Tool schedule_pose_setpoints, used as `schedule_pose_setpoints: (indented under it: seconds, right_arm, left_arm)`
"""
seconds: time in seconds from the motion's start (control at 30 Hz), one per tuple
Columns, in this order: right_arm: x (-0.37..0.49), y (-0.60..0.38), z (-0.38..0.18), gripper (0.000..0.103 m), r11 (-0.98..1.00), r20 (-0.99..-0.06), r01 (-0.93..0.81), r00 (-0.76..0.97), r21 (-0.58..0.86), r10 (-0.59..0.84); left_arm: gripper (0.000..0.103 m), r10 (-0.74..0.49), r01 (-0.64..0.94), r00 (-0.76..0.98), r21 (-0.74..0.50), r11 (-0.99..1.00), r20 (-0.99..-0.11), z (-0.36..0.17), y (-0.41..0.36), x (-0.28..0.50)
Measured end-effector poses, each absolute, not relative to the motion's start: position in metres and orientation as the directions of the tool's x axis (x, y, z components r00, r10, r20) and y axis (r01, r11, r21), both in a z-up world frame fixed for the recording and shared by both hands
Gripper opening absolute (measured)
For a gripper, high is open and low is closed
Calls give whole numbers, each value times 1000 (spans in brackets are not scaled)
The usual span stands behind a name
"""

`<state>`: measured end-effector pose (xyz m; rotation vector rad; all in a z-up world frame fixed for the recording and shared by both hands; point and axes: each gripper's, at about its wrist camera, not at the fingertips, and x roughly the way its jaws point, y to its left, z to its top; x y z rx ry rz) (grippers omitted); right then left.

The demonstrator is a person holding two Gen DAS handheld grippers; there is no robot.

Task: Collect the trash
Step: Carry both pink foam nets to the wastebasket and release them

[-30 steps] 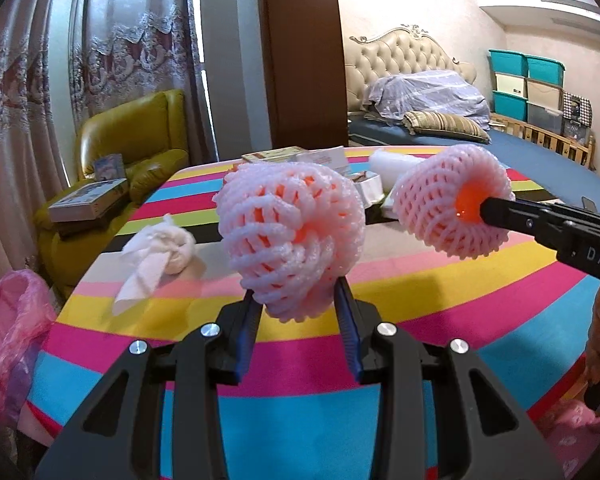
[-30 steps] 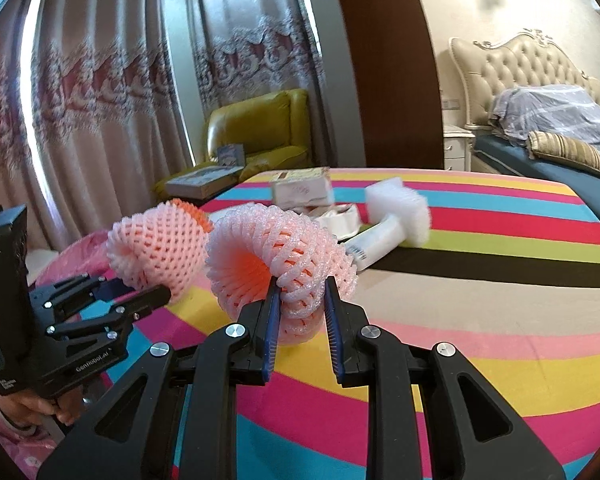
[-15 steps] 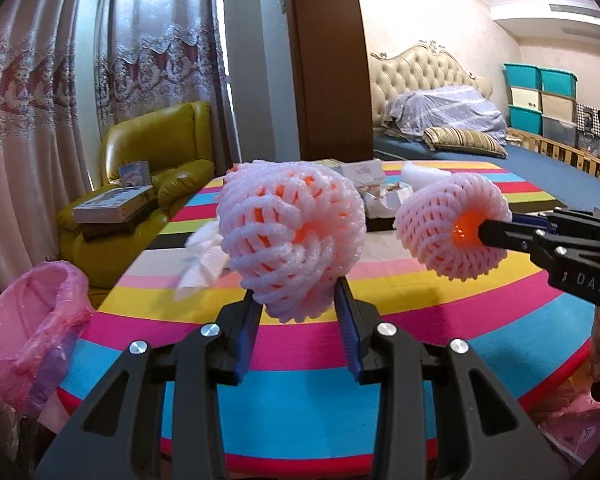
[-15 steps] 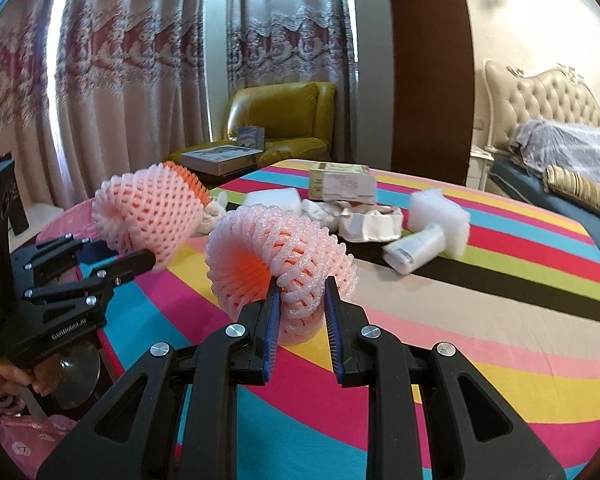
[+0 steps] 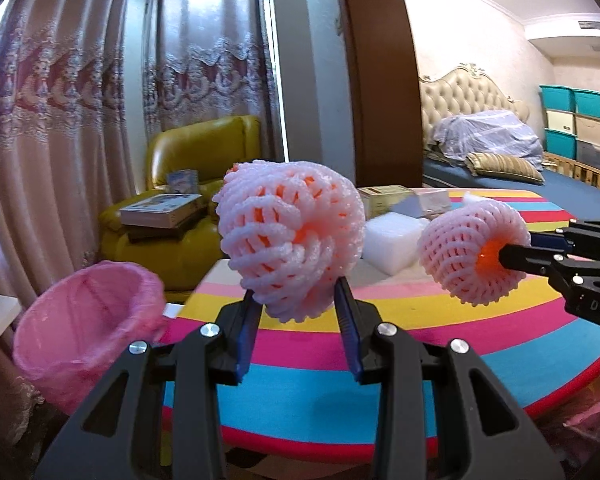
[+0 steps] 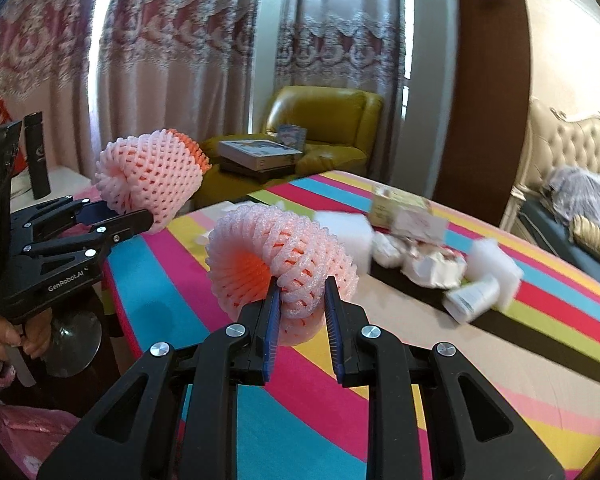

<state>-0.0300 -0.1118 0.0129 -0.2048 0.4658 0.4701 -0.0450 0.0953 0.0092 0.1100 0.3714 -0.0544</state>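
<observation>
My left gripper (image 5: pixel 298 308) is shut on a pink foam fruit net (image 5: pixel 290 236), held in the air over the table's near edge. My right gripper (image 6: pixel 300 300) is shut on a second pink foam net (image 6: pixel 280 252), also lifted. Each gripper shows in the other's view: the right one (image 5: pixel 500 258) with its net (image 5: pixel 468 252), the left one (image 6: pixel 150 218) with its net (image 6: pixel 150 176). A bin lined with a pink bag (image 5: pixel 84 320) stands low at the left, beside the table.
The striped round table (image 5: pixel 380 360) still carries white foam blocks (image 6: pixel 496 268), crumpled paper (image 6: pixel 432 264), a tube (image 6: pixel 472 296) and a small box (image 6: pixel 404 210). A yellow armchair (image 5: pixel 188 200) with books stands behind. A bed (image 5: pixel 500 168) lies at the right.
Both grippers have pulled back and swung left with their nets still held. The pink-lined bin has come into the left wrist view, and the table has receded.
</observation>
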Motion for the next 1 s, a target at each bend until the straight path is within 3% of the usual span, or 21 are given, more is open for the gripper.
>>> schedule_pose_setpoints:
  seconds: [0.53, 1.0]
  right_arm:
    - [-13, -15, 38, 22, 748, -473, -661, 677, -53, 565]
    - [34, 95, 57, 22, 646, -478, -763, 569, -4, 669]
  left_arm:
    - [36, 108, -98, 934, 47, 994, -340, 23, 187, -64]
    - [37, 214, -250, 888, -36, 968, -408, 22, 313, -60]
